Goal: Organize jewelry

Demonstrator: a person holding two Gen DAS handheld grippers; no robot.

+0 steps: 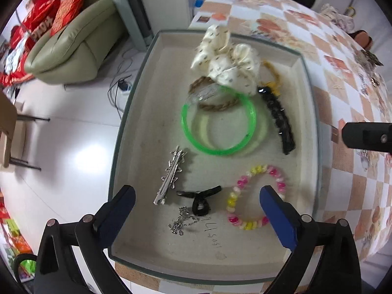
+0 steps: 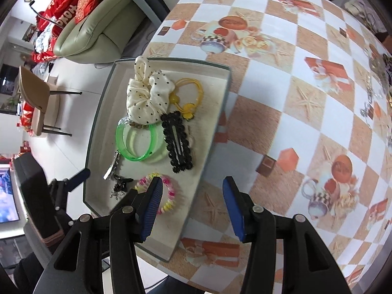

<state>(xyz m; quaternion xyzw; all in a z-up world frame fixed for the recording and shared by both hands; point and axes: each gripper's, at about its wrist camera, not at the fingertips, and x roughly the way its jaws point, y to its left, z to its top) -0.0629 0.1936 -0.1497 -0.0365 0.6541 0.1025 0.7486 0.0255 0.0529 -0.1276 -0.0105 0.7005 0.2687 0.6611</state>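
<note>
A grey tray (image 1: 137,112) sits at the corner of the desk (image 1: 343,78), which wears a checked orange-and-white cloth. The left gripper (image 1: 196,210) hangs straight above the tray's near end, its fingers (image 1: 122,208) spread wide with nothing between them.

Going left to right in the left wrist view, the tray holds a silver clip (image 1: 169,176), lying lengthwise, with a small silver chain (image 1: 182,221) just below it. Next comes a black claw clip (image 1: 199,199), close beside the chain. Above these lies a green bangle (image 1: 218,122), its far edge overlapped by a brown braided band (image 1: 215,106) and a cream dotted scrunchie (image 1: 225,61). A pink-and-yellow bead bracelet (image 1: 254,196) lies near the right finger. A black snap clip (image 1: 276,117) rests just right of the bangle, with a yellow hair tie (image 2: 188,93) beyond its far end.

The right gripper (image 2: 191,210) hovers over the tray's right edge, its fingers (image 2: 232,208) partly open and empty; the left one stands over the bracelet, the right one over the bare cloth.
</note>
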